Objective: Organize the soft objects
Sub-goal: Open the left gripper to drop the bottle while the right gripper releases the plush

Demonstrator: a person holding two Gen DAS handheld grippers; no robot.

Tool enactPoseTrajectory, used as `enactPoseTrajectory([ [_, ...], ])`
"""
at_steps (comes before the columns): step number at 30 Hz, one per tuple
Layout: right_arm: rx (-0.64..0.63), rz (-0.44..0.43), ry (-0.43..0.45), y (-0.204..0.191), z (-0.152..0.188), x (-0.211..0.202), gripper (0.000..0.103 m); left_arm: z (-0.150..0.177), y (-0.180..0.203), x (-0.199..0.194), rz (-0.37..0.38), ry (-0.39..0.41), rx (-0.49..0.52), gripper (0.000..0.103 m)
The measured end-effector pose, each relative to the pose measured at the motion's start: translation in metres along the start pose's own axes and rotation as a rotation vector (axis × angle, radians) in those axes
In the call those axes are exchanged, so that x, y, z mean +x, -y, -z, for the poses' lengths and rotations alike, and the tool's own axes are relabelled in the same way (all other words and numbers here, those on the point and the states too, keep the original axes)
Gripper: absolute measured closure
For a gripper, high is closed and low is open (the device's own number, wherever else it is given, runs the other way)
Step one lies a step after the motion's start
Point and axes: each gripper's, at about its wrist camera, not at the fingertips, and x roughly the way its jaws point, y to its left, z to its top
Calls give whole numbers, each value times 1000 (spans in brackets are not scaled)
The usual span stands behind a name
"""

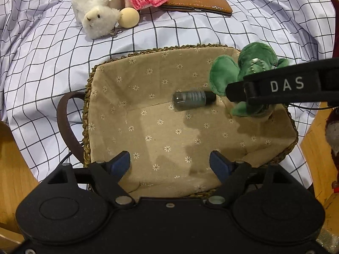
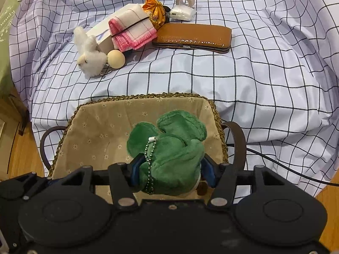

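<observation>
Over basket [image 2: 218,118] right edge, right gripper [image 2: 170,170] around green plush [image 2: 173,158], floor mostly bare.

Both wrist views tilted steeply down, close over the shared lined basket [image 1: 101,67], checked cloth [image 2: 190,74] beyond

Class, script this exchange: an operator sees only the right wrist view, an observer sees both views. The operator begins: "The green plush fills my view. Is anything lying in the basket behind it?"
Observer: Yes. A small bottle lies on its side on the lining of the basket, beside the green plush.
Operator: Which way does its cap point?
Observer: The dark cap points toward the plush.
Operator: Where is the left gripper?
Observer: The left gripper is over the basket's near end, with its jaws open and nothing between them.
</observation>
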Motion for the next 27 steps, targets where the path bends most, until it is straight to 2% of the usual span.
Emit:
enactPoseTrajectory([
  [8,14,-17,30,1,-3,-6,43,-1,0,1,4,-5,-1,25],
  [27,25,-8,37,5,-7,-4,43,-4,0,-6,10,15,-2,25],
])
